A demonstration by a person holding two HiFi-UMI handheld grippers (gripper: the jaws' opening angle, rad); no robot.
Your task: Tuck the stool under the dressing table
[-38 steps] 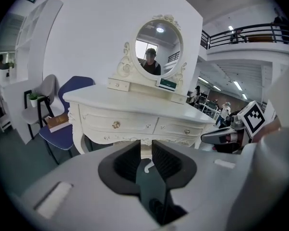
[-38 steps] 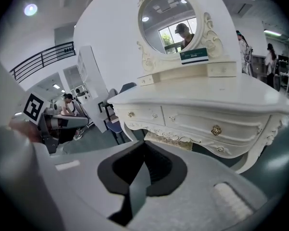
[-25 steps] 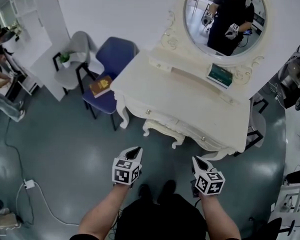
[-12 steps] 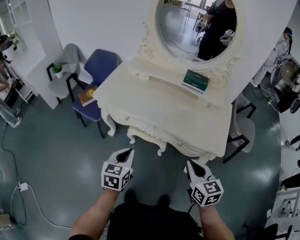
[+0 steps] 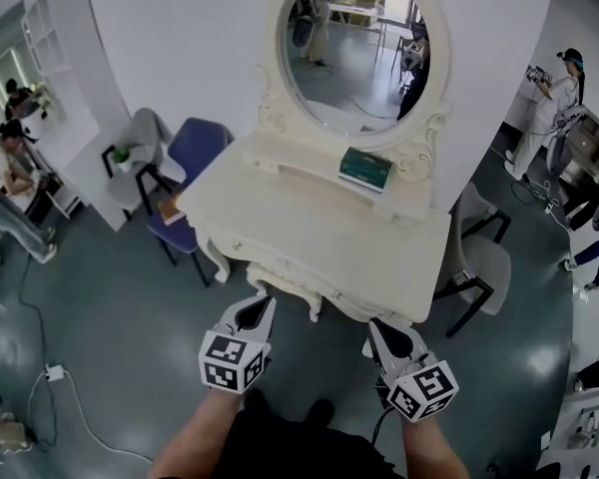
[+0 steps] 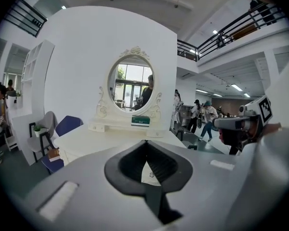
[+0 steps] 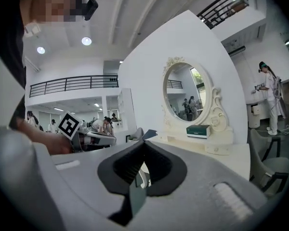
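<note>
The cream dressing table (image 5: 309, 223) with its oval mirror (image 5: 349, 53) stands straight ahead. A carved cream edge of the stool (image 5: 292, 289) shows under the table's front; the rest is hidden by the tabletop. My left gripper (image 5: 263, 305) and right gripper (image 5: 376, 327) hover side by side just in front of the stool, both shut and empty. In the left gripper view the shut left gripper (image 6: 145, 142) points at the tabletop (image 6: 91, 137). The right gripper view has the shut right gripper (image 7: 144, 142) facing the mirror (image 7: 187, 93).
A green box (image 5: 365, 168) lies on the table's back shelf. A blue chair (image 5: 188, 153) with a book (image 5: 168, 208) and a grey chair (image 5: 140, 133) stand left of the table. Another grey chair (image 5: 484, 257) stands right. A cable (image 5: 55, 372) trails on the floor. People stand at both sides.
Both grippers have risen and now sit closer to the table's front edge. The table and mirror have shifted left and toward the middle of the head view.
</note>
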